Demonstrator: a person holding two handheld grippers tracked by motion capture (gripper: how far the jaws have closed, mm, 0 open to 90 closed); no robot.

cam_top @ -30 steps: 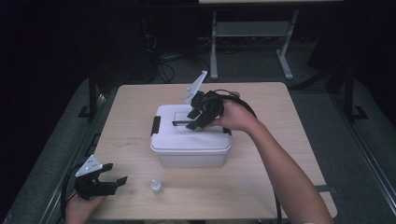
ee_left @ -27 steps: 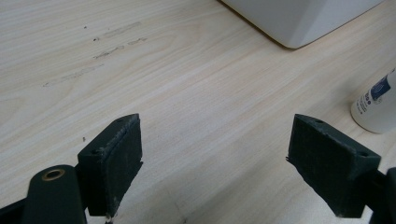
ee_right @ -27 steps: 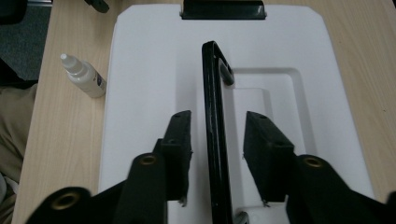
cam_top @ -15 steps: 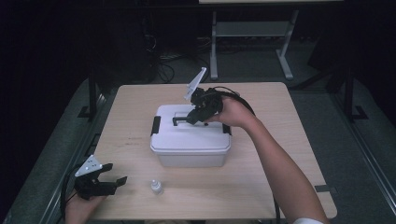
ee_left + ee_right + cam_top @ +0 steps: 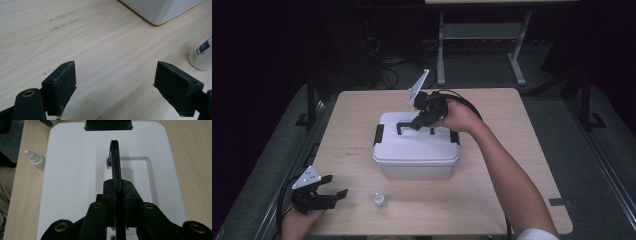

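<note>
Handle (image 5: 115,165) of black plastic stands raised on edge over the lid of the white box (image 5: 416,150), and the right claw (image 5: 418,123) is clamped on it; in the right gripper view the two black pads press flat against either side of the thin bar, having just been closing on it; the handle's far end pivots at the rim of a shallow recess moulded in the lid. The box sits near the middle of the worktop (image 5: 512,125), closed, with a black latch on its left end and another on its right; the person's right forearm reaches to it from the near right corner. Near the box, just left of its near edge, a small white dropper bottle (image 5: 379,200) stands upright on the bare wood, apart from the box. At the near left corner of the worktop the left claw (image 5: 334,193) rests low in the person's hand, its jaws spread wide with nothing between them; the left gripper view looks over pale wood grain between the pads, with the bottle at the right edge and a corner of the box at the far right.
</note>
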